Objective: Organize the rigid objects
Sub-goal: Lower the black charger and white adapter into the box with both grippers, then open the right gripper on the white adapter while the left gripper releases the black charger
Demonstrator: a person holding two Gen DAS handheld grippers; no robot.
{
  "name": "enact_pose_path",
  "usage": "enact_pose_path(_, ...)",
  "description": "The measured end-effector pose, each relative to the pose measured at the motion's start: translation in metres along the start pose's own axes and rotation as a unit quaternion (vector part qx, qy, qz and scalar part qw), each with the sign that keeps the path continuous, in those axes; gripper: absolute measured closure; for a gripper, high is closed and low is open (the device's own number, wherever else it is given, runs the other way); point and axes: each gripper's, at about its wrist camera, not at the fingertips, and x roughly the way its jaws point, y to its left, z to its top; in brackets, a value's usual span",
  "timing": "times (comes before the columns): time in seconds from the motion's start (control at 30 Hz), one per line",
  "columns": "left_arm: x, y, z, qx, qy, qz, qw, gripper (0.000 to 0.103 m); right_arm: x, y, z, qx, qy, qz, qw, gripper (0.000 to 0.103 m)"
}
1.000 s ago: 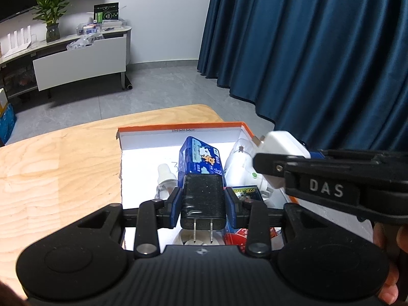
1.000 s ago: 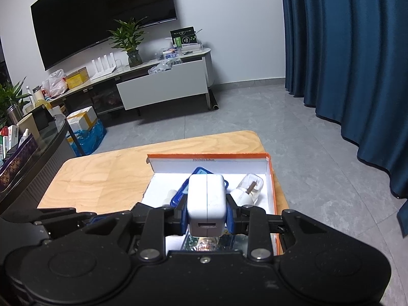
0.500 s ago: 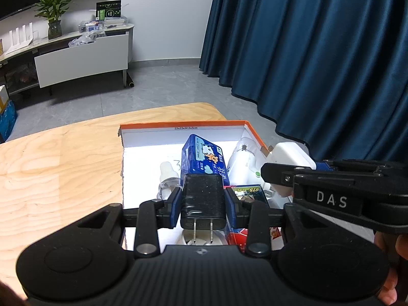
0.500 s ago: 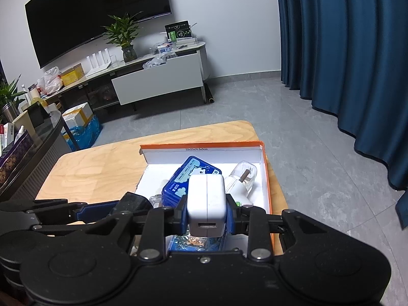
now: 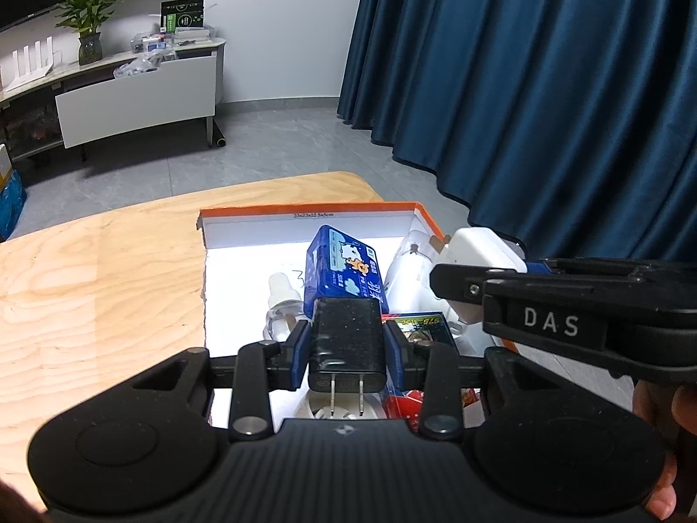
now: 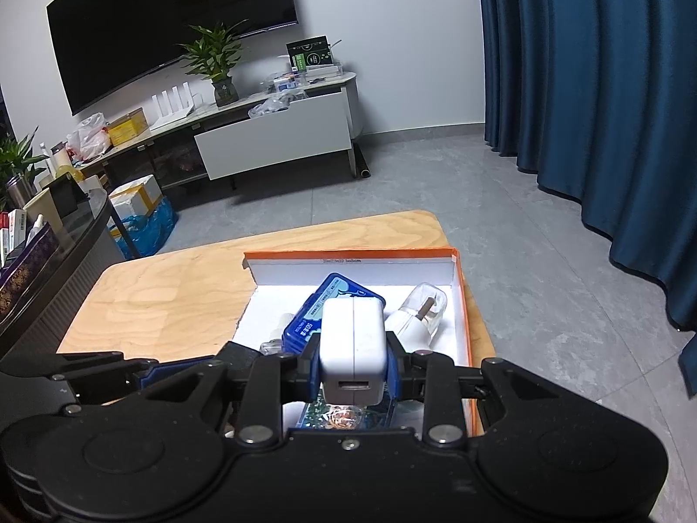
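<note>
My left gripper (image 5: 347, 351) is shut on a black charger (image 5: 347, 340), prongs toward the camera, held above the near part of an orange-rimmed white box (image 5: 305, 212). My right gripper (image 6: 353, 364) is shut on a white charger (image 6: 353, 340), USB port toward the camera, above the same box (image 6: 462, 305). The white charger also shows in the left wrist view (image 5: 477, 257) at the box's right side. In the box lie a blue packet (image 5: 344, 268), a small clear bottle (image 5: 283, 300), a white plug-in device (image 6: 420, 311) and a printed card (image 5: 424, 327).
The box sits at the far right of a light wooden table (image 5: 87, 287). Beyond the table edge is grey floor (image 6: 414, 183), a blue curtain (image 5: 544, 87) to the right, and a TV cabinet (image 6: 270, 139) at the back wall. A dark counter (image 6: 52, 261) stands left.
Both grippers have drawn back and risen slightly over the box, each keeping its charger. The right gripper with the white charger has shifted a little to the right in the left wrist view.
</note>
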Motion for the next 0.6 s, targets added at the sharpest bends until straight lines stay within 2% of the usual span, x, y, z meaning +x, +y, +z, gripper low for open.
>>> enact_pose_path(0.43, 0.004, -0.002, -0.002, 0.001, 0.004, -0.004, 1.0000, 0.067, 0.013, 0.004, 0.011, -0.001, -0.005, 0.012, 1.000, 0.068)
enact_pose_path(0.6, 0.004, 0.000, -0.002, -0.001, 0.007, -0.003, 1.0000, 0.067, 0.017, -0.003, 0.021, 0.011, -0.024, 0.015, 1.000, 0.062)
